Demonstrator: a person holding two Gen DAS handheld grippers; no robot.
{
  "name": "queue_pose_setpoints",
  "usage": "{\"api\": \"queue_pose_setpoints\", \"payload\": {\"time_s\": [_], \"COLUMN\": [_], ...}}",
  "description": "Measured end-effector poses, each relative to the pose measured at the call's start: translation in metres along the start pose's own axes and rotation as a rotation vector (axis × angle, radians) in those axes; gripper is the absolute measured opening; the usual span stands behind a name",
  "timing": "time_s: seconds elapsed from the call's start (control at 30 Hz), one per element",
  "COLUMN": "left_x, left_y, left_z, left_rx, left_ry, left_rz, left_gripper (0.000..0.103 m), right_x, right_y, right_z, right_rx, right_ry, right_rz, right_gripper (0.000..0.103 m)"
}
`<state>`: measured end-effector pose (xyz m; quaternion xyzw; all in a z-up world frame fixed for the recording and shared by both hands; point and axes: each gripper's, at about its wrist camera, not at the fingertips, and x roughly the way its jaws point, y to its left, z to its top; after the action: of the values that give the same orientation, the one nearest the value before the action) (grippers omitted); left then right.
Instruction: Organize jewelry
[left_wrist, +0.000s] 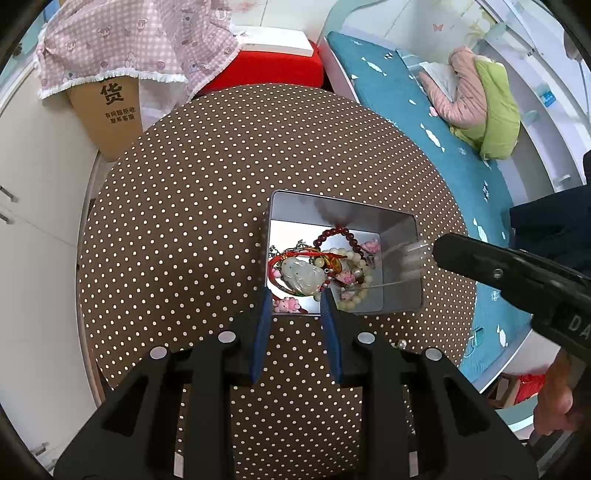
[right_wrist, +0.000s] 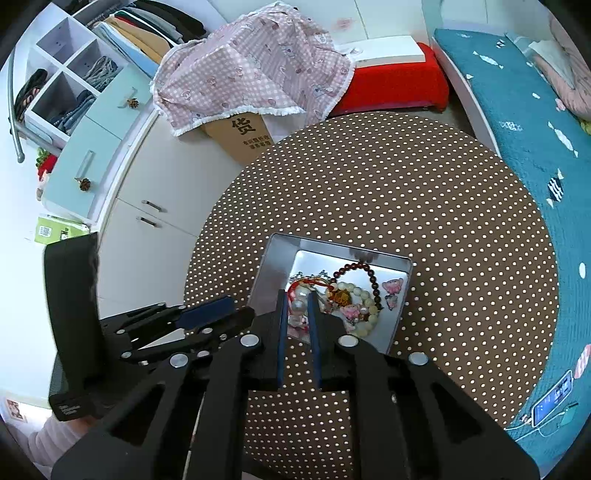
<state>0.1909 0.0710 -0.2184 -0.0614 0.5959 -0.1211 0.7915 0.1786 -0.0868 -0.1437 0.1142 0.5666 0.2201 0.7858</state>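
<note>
A silver metal tin (left_wrist: 400, 258) (right_wrist: 273, 258) stands on the round brown polka-dot table (left_wrist: 207, 192) (right_wrist: 424, 221). It holds a pale jade pendant on red cord (left_wrist: 301, 275), a dark red bead bracelet (left_wrist: 334, 232) (right_wrist: 364, 269), a cream bead bracelet (right_wrist: 364, 295) and pink charms (right_wrist: 391, 288). My left gripper (left_wrist: 295, 301) is open, fingertips at the tin's near rim beside the pendant. My right gripper (right_wrist: 298, 299) hangs over the tin with a white pearl-like bead (right_wrist: 298, 304) between its narrow jaws. In the left wrist view the right gripper (left_wrist: 517, 273) enters from the right, tip blurred.
A small pearl bead (left_wrist: 402, 344) lies on the table near the tin. A teal bed (left_wrist: 424, 122) (right_wrist: 517, 129) runs along the right, with a phone (right_wrist: 552, 400) on it. A cardboard box (left_wrist: 107, 110) (right_wrist: 240, 136) under pink cloth and white cabinets (right_wrist: 155, 206) stand at the left.
</note>
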Motion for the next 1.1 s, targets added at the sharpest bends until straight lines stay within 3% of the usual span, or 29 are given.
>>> {"api": "queue_pose_setpoints", "payload": {"time_s": [0.63, 1.1], "left_x": [-0.002, 0.007], "left_y": [-0.012, -0.026], "left_z": [-0.015, -0.045], "left_rx": [0.009, 0.012], "left_ry": [0.001, 0.017], "left_rz": [0.004, -0.027], "left_gripper": [0.033, 0.037], "right_x": [-0.012, 0.02], "right_y": [-0.038, -0.07], "right_z": [-0.033, -0.089], "right_rx": [0.091, 0.133], "right_ry": [-0.005, 0.12], "right_rz": [-0.115, -0.183], "right_gripper": [0.03, 0.031]}}
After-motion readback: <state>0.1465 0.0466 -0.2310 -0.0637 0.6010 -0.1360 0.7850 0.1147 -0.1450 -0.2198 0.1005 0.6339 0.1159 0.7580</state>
